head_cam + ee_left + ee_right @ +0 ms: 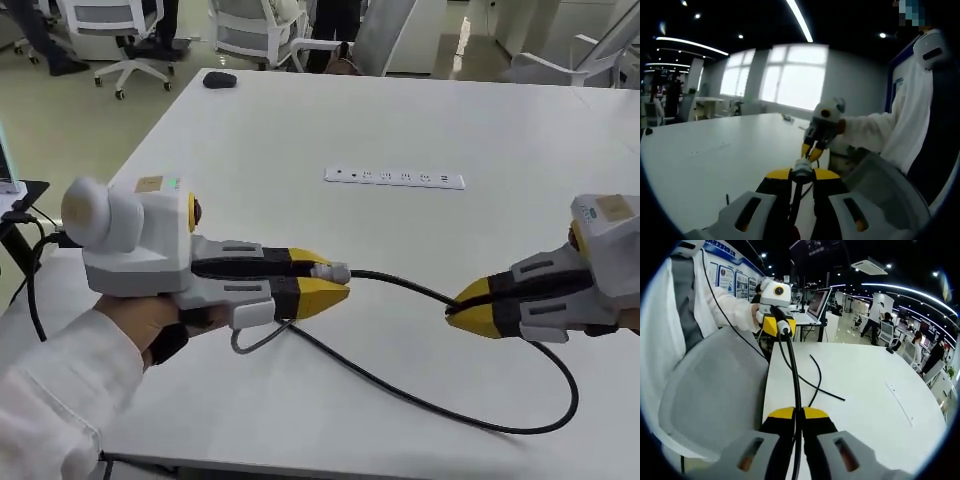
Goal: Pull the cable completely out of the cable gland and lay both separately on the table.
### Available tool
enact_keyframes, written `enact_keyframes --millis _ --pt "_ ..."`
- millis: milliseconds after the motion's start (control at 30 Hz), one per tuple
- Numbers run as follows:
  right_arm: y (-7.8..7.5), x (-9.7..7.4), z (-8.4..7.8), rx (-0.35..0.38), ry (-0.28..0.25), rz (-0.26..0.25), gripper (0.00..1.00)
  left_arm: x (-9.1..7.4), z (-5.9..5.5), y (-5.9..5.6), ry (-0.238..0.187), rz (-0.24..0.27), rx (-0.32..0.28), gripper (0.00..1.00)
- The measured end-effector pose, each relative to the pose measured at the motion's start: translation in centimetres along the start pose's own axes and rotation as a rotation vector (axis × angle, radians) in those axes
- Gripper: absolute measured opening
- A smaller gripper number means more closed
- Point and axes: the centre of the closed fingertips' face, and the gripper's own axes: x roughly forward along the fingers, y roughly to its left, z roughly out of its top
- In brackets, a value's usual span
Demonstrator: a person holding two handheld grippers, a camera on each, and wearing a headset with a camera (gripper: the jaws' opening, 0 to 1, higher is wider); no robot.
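Cable gland [333, 272] is pinched between the left gripper [338, 281] jaws, over the table [420, 120]. The black cable [400, 284] is threaded in it and runs to the right gripper [452, 306], whose jaws are clamped on the cable. The slack loops on the tabletop and passes under the left gripper. Behind is a white power strip [395, 178], markings too small to read. A dark mouse [219, 79] sits at the far edge. Gland detail blurry.

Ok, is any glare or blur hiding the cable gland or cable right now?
Head view: even light, soft shadows, cable gland and cable crisp against the white table. Left gripper view: the windows blow out, the room is dim, gland readable up close. Right gripper view: strong fisheye bending, cable sharp.
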Motion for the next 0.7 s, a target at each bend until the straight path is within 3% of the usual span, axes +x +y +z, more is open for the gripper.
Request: enact_keyframes --millis 367,533,700 --pt "0.3 0.5 3.6 -0.037 -0.073 0.014 0.15 0.6 0.3 -0.1 -0.001 -0.007 0.000 0.16" --pt "0.5 1.3 5.8 -0.080 -0.106 0.033 0.16 0.9 0.3 -0.3 0.001 -0.015 -0.008 0.16" --pt "0.9 2.5 6.6 -0.110 -0.108 0.059 0.16 1.1 0.3 -0.6 0.001 -0.026 -0.015 0.16"
